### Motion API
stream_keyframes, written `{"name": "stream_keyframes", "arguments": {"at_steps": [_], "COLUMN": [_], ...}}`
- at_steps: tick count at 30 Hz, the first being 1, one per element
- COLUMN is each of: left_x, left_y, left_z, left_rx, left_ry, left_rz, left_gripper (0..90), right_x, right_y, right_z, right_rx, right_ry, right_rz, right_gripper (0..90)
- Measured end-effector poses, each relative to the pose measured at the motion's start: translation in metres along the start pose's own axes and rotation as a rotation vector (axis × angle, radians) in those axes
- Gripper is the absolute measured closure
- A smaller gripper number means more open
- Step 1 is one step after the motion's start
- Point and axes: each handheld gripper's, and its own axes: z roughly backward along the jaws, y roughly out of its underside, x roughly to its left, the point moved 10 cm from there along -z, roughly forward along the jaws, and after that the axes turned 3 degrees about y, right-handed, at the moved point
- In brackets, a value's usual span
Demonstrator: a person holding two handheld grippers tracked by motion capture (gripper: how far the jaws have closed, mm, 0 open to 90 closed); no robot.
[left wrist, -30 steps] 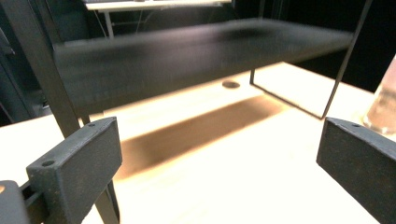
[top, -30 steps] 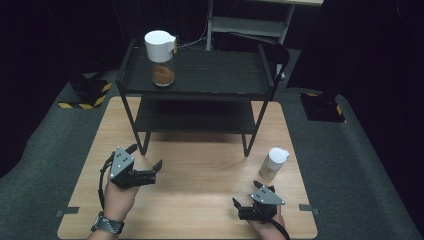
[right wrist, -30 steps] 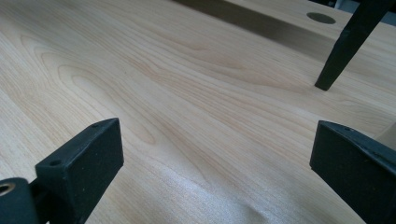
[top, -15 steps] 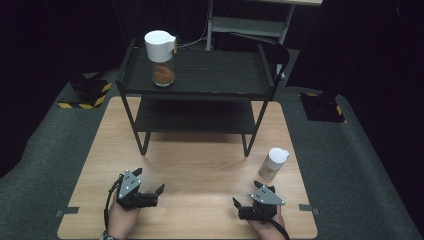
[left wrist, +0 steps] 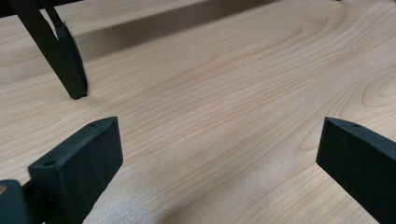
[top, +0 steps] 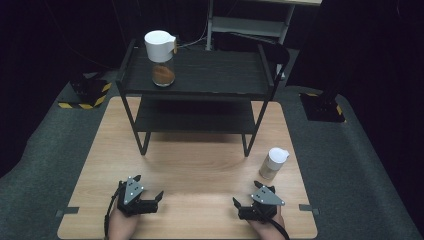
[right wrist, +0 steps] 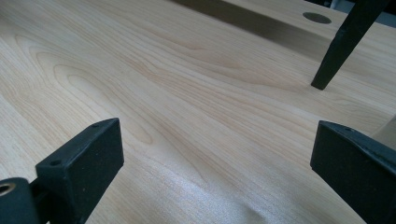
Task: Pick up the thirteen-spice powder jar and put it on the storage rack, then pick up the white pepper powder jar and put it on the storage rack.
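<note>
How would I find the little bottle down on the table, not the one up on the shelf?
Start at the black shelf rack on the wooden table. Past its front right leg stands the small bottle, just ahead of the right gripper. It has a white cap and pale contents, unlike the brown-filled jar.

No words, brands or numbers can be read anywhere. The only sign-like marking is yellow-and-black hazard striping on two dark floor blocks, one (top: 85, 95) left of the table and one (top: 324, 107) right of it. The two jars, one (top: 161, 59) on the shelf and one (top: 274, 163) on the table, carry no label that can be made out.
</note>
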Motion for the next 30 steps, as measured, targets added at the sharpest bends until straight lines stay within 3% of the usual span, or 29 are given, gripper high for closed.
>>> {"name": "stream_keyframes", "arguments": {"at_steps": [4, 14, 23, 26, 27, 30], "left_x": [-0.001, -0.010, -0.005, -0.006, -0.006, -0.005], "left_y": [0.000, -0.002, -0.001, 0.000, 0.000, 0.000], "left_z": [0.000, -0.002, -0.002, 0.000, 0.000, 0.001], "left_rx": [0.003, 0.026, 0.016, 0.015, 0.014, 0.011], "left_ry": [-0.020, -0.034, -0.013, -0.019, -0.018, -0.015], "left_rz": [0.003, -0.088, -0.057, -0.066, -0.070, -0.060], "left_gripper": [0.7, 0.8, 0.8, 0.8, 0.8, 0.8], "right_x": [0.000, 0.000, -0.003, -0.007, -0.011, -0.014], "right_y": [0.000, 0.000, 0.003, 0.003, 0.003, 0.002], "right_z": [0.000, 0.001, 0.003, 0.006, 0.010, 0.014], "right_rx": [-0.001, -0.002, -0.018, -0.021, -0.042, -0.064], "right_ry": [0.000, 0.007, 0.051, 0.067, 0.097, 0.120], "right_rz": [-0.001, -0.007, -0.033, -0.055, -0.084, -0.103], "right_gripper": [2.1, 1.4, 1.1, 1.1, 1.1, 1.1]}}
